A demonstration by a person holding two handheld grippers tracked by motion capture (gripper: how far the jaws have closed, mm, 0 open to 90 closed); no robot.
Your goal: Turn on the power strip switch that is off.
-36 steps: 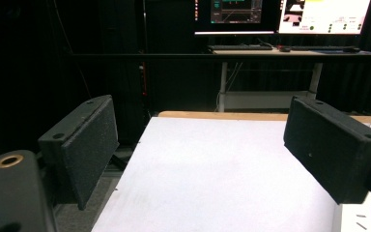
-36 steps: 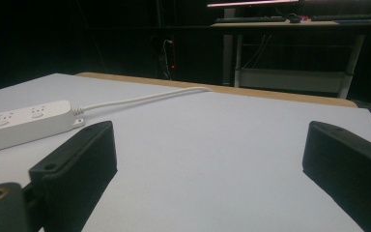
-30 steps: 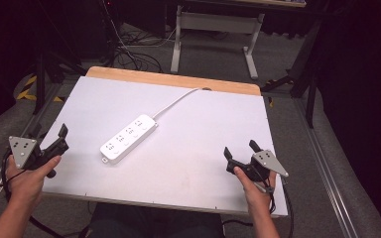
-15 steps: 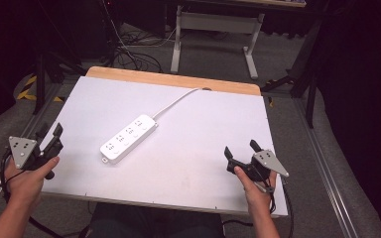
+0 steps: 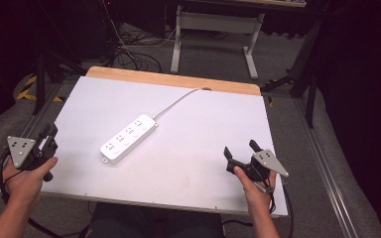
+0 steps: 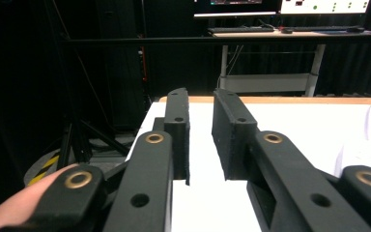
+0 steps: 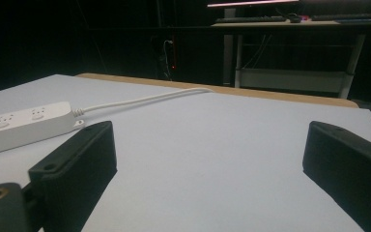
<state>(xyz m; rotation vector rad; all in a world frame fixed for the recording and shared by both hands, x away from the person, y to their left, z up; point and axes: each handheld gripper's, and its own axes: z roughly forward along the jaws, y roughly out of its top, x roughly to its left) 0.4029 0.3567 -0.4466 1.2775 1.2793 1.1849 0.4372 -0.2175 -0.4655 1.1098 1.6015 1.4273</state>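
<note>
Where the white sheet (image 5: 188, 148) covers the wooden table (image 5: 173, 79), a white power strip (image 5: 129, 138) lies flat, slightly left of the middle, set diagonally with one end toward the near left and the other toward the far right. Four socket groups face upward along its top. Its white cable (image 5: 176, 101) leaves the far-right end, curves across the sheet and reaches the bare wooden strip at the table's far edge. In the right gripper view the same power strip (image 7: 26, 126) appears at the left, with the cable (image 7: 140, 99) running toward the far edge.

At the near left corner of the sheet, the left gripper (image 5: 49, 136) is held in the person's left hand (image 5: 25, 173), well apart from the power strip. Its jaws stand close together with a narrow gap between them, and nothing is gripped; the left gripper view shows white sheet through the gap.

Near the front right of the sheet, the right gripper (image 5: 240, 150) is held in the right hand (image 5: 253, 186), also well apart from the power strip. Its jaws are spread wide and hold nothing.

Beyond the table, a desk frame (image 5: 213, 29) stands on the floor.
</note>
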